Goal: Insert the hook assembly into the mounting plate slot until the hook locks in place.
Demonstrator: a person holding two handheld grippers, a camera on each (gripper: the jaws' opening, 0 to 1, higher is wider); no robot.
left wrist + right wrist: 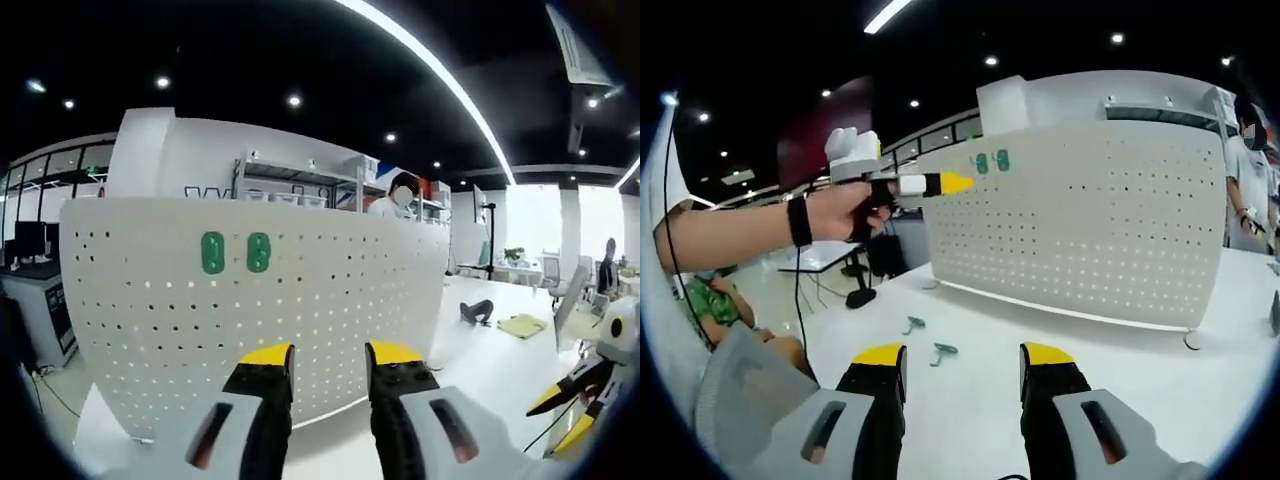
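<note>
Left tool (329, 356) before perforated pegboard (150, 300)

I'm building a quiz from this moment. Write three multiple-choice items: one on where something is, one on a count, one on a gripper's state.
1. Where do the loose green hooks lie?
A. on the white table
B. on a shelf
C. in a gripper
2. How many green hooks sit on the pegboard?
A. none
B. two
C. five
3. The right gripper is:
A. shut on a hook
B. shut on a cable
C. open

1 A: they rest on the tabletop before the board.
2 B: two side by side.
3 C: jaws apart, nothing between.
</note>
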